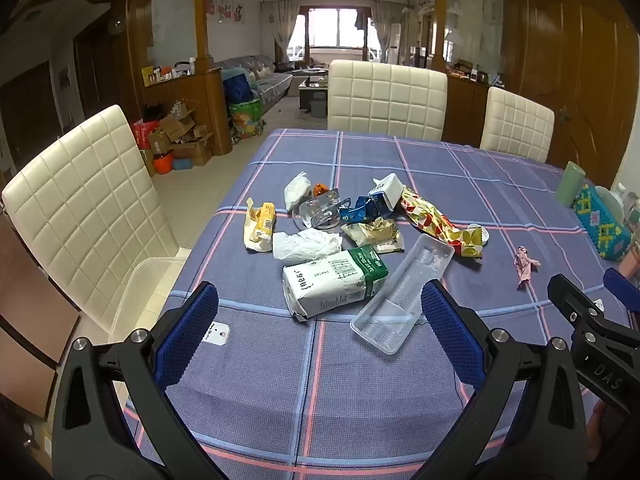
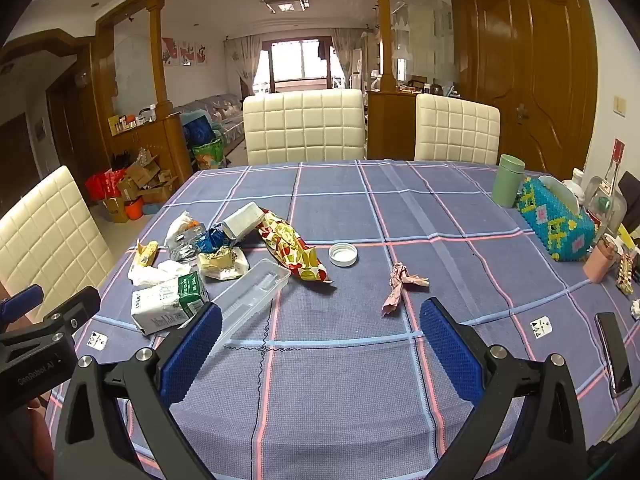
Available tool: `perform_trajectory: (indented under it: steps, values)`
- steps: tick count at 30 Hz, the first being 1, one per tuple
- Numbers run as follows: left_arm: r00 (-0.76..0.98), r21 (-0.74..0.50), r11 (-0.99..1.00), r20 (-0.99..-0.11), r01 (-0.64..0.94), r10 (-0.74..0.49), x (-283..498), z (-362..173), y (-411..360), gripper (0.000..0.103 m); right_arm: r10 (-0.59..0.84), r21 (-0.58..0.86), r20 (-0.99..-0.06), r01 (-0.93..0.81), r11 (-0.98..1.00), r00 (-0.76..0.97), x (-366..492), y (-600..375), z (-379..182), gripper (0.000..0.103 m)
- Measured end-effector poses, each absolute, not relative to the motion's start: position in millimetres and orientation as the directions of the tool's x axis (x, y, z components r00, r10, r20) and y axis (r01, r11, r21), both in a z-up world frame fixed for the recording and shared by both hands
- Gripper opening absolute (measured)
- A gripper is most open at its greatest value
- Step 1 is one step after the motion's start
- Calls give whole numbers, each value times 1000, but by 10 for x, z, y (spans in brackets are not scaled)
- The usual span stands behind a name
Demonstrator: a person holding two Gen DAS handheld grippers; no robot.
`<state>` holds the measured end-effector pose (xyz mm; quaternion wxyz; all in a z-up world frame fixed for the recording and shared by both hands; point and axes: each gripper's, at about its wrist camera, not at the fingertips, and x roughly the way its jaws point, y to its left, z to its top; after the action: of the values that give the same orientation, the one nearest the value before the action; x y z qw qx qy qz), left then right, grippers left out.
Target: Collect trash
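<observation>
Trash lies in a pile on the blue plaid tablecloth (image 1: 320, 380): a green-and-white milk carton (image 1: 334, 282), a clear plastic tray (image 1: 404, 294), white crumpled tissue (image 1: 306, 244), a yellow wrapper (image 1: 260, 226), a red-and-yellow snack bag (image 1: 438, 222) and a blue foil wrapper (image 1: 366, 208). A pink crumpled wrapper (image 2: 400, 282) and a white lid (image 2: 343, 254) lie apart to the right. My left gripper (image 1: 320, 308) is open and empty, just short of the carton and tray. My right gripper (image 2: 320, 320) is open and empty, near the pink wrapper.
White padded chairs (image 1: 386, 100) stand at the far side, and another chair (image 1: 88, 208) on the left holds a clear plastic bin (image 1: 140, 292). A green cup (image 2: 507, 186), a beaded tissue box (image 2: 556, 224) and a phone (image 2: 614, 354) sit at the table's right.
</observation>
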<state>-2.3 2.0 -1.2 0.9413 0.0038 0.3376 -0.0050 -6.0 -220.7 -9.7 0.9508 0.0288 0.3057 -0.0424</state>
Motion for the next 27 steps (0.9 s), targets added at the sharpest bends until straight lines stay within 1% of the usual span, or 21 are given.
perform_trajectory:
  steps: [27]
  values:
    - [768,-1,1000,-640,11,-9,-14,-9,15,100,-57,34,-590,96,995,805,-37,-2187,-107,97]
